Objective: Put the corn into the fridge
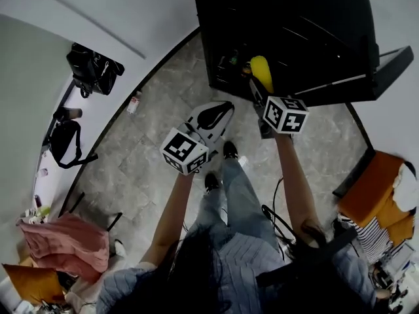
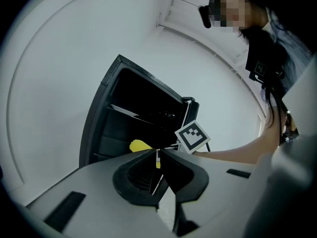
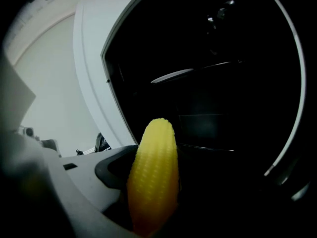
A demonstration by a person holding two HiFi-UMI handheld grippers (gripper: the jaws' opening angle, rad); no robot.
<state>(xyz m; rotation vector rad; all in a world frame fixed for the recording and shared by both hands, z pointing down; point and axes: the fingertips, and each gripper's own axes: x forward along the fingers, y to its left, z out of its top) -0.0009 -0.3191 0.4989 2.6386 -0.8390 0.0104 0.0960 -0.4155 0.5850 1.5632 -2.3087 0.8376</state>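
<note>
One corn cob (image 3: 154, 157) clamped in my right gripper (image 3: 146, 202) jaws, tip aimed into the open fridge (image 3: 223, 83), probably for shelf placement. Left gripper (image 2: 158, 156) jaws closed, empty, held clear.

Both arms are sticking out toward the fridge (image 1: 288, 31). Right gripper (image 1: 258, 89) is clamping the corn (image 1: 262, 70) right at its opening, while left gripper (image 1: 221, 112) is hanging just short of it, jaws pinched together, empty.

Grey stone floor (image 1: 154, 120) fills mid-frame — a black handbag (image 1: 93, 69) upper left, a black shoulder bag (image 1: 63, 142) below it, a pink cloth (image 1: 65, 241) lower left — an orange cushion (image 1: 373, 191) right.
</note>
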